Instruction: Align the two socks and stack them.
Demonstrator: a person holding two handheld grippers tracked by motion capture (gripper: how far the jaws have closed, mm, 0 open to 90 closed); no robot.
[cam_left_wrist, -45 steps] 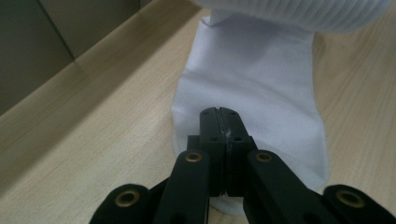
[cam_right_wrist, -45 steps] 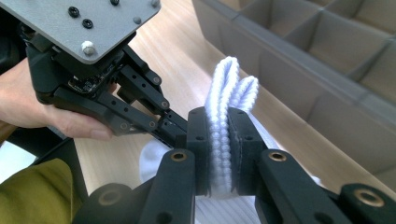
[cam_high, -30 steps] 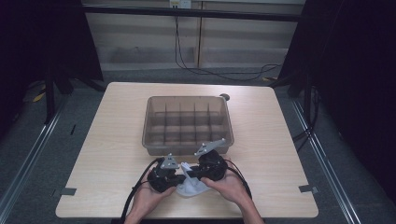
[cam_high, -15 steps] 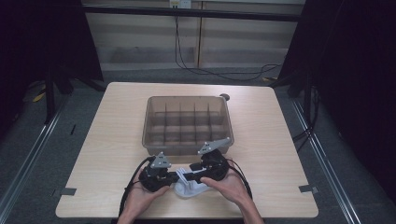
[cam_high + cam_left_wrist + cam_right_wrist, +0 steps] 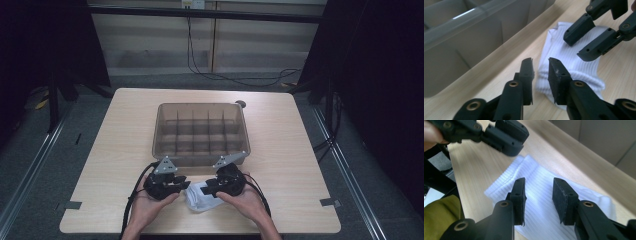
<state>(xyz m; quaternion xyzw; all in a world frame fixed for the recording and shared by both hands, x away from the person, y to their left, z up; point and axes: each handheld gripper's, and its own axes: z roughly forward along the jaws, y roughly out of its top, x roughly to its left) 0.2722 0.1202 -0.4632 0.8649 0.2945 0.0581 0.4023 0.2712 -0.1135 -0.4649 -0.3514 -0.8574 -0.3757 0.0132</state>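
A folded white ribbed sock (image 5: 200, 200) lies flat on the wooden table near its front edge, between the two grippers. My left gripper (image 5: 184, 186) is at the sock's left end. Its jaws (image 5: 540, 67) have just been opening, and they stand apart over the cuff edge of the sock (image 5: 571, 57) with no cloth pinched. My right gripper (image 5: 209, 189) hovers over the middle of the sock (image 5: 541, 180). Its jaws (image 5: 539, 190) have just been closing somewhat but stay apart, with nothing pressed between them. Each gripper view also shows the other gripper (image 5: 577, 48) (image 5: 509, 138) farther off.
A translucent grey box (image 5: 200, 105) with several dividers stands just behind the grippers, and its near wall (image 5: 474, 32) is close to the sock. A small black disc (image 5: 241, 104) sits behind the box. An olive sleeve (image 5: 439, 217) is at the table's front edge.
The grippers were close together on the sock a second ago. The left one has drawn away to the left and risen slightly, and both sets of jaws now stand apart. The sock stays put.
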